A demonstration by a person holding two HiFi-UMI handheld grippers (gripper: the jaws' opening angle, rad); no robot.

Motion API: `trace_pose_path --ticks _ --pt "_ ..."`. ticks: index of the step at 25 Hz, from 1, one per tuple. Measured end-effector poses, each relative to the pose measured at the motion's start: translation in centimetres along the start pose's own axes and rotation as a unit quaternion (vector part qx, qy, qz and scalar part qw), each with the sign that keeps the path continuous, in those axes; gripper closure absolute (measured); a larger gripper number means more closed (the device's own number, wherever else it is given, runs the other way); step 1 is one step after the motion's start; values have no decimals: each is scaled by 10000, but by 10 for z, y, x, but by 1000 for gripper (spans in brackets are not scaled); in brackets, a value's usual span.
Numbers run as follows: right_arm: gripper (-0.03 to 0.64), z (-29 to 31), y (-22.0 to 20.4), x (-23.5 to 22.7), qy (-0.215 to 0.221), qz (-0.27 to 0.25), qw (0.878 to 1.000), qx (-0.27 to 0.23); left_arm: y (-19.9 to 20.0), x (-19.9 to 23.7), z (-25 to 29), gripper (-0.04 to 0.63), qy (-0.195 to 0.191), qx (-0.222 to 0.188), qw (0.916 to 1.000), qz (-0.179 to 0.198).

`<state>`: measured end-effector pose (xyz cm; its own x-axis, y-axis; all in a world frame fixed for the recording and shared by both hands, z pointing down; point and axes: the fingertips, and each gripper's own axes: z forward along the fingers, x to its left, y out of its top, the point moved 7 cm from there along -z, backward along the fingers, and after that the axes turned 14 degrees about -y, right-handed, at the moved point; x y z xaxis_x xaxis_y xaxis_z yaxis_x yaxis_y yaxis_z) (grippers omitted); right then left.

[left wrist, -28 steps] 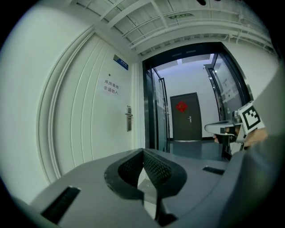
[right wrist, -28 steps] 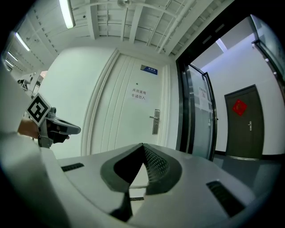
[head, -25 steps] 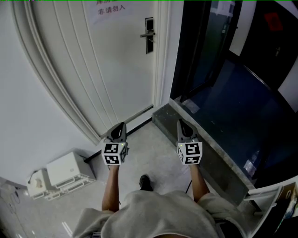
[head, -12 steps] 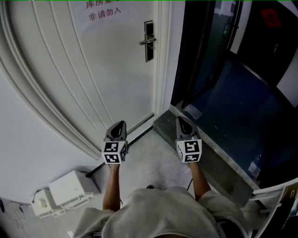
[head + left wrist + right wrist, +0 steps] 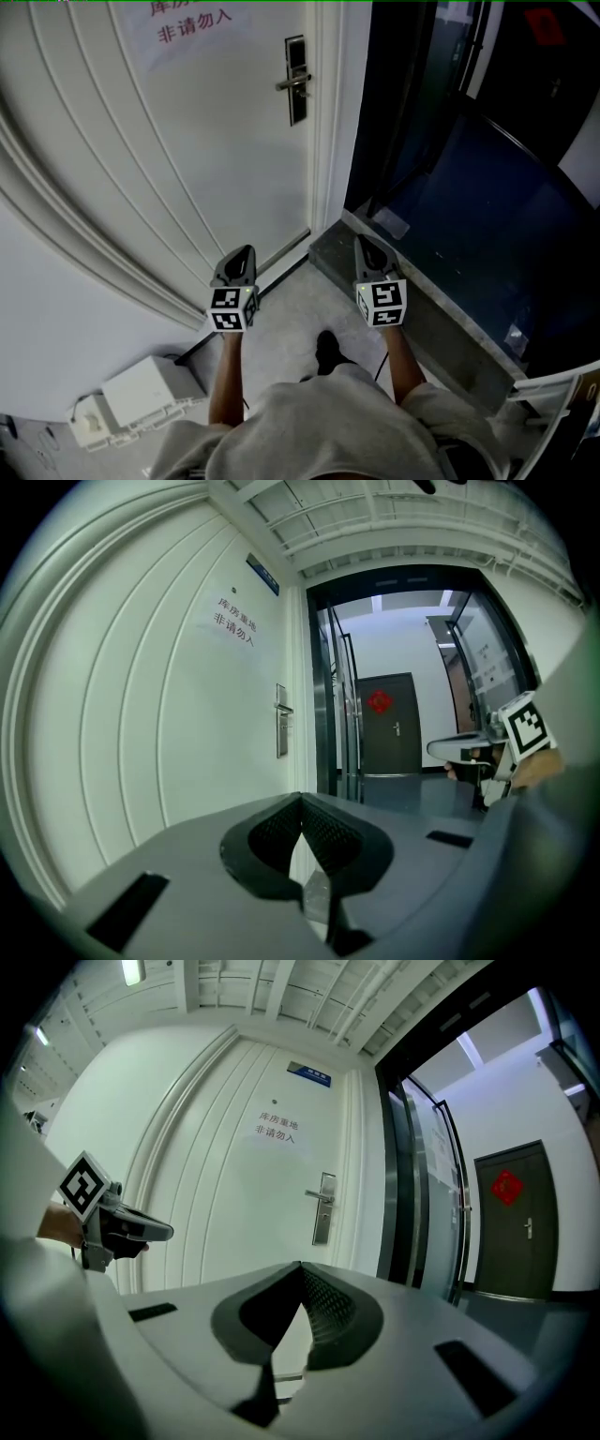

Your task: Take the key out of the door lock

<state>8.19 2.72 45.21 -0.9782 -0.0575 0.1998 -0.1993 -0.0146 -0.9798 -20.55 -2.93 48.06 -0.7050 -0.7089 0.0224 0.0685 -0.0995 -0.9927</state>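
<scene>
The door lock (image 5: pixel 296 79), a dark plate with a silver lever handle, sits on the right edge of a white door (image 5: pixel 206 141). It also shows as the lock (image 5: pixel 281 722) in the left gripper view and the lock (image 5: pixel 323 1207) in the right gripper view. No key can be made out at this distance. My left gripper (image 5: pixel 240 254) and right gripper (image 5: pixel 367 247) hang side by side low in front of the door, well short of the lock. Both are shut with nothing between the jaws.
A paper notice with red print (image 5: pixel 187 28) is stuck on the door. To the right stands a dark glass partition (image 5: pixel 469 169) on a grey stone sill (image 5: pixel 422 309). A white box (image 5: pixel 145 389) lies on the floor at lower left. A shoe (image 5: pixel 327 350) shows below.
The person has stepped closer to the door: the lock has slid lower and larger in the head view, and the white box has drifted right. Both grippers keep their pose.
</scene>
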Motion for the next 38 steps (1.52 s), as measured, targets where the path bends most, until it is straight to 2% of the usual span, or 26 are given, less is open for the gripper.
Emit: trace_pose_path --ticks 5,11,19,24,31,38 --pt "594 44 -5 -5 29 5 10000 -47 2 25 36 578 37 10 10000 28" --pt "594 116 -9 -21 118 74 9999 -46 14 55 104 578 60 30 9999 82" --pt "594 244 5 -66 243 5 9995 -191 44 96 219 578 120 -35 9999 81" --pt "594 324 10 -84 402 -10 9988 -268 62 129 277 578 320 -109 9994 78" --pt "594 412 15 -89 790 8 9962 -358 75 167 334 578 646 -132 9978 69" --pt "594 453 0 -82 1111 103 9934 -276 73 184 357 578 889 -36 9960 39"
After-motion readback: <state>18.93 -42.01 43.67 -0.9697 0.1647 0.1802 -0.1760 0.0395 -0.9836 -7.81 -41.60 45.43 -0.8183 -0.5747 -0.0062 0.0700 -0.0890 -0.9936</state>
